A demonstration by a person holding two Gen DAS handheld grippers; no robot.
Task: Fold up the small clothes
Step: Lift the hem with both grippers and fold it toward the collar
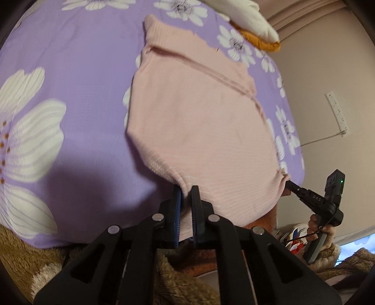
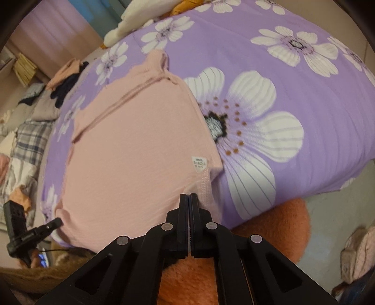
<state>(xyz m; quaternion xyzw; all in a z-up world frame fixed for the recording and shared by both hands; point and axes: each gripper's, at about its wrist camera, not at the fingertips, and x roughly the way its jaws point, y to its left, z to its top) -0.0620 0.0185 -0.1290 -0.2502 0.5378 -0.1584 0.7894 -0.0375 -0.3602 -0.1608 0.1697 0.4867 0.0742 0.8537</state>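
A pink ribbed knit garment (image 1: 199,122) lies flat on a purple bedsheet with big white flowers (image 1: 82,82). Its near hem hangs over the bed's front edge. My left gripper (image 1: 186,194) is shut on the hem's left corner, with fabric bunched between the blue pads. At the hem's other corner sits my right gripper (image 1: 288,185), held by a hand. In the right wrist view the right gripper (image 2: 189,199) is shut on the garment (image 2: 131,145) edge just below a white care label (image 2: 200,163). The left gripper (image 2: 58,221) pinches the far corner at lower left.
White and orange cloths (image 1: 253,21) lie at the bed's far end. A heap of clothes and plaid fabric (image 2: 23,145) lies beside the bed. A brown fluffy blanket (image 1: 23,253) and an orange fluffy cushion (image 2: 281,223) sit below the front edge. A wall power strip (image 1: 337,115) is at right.
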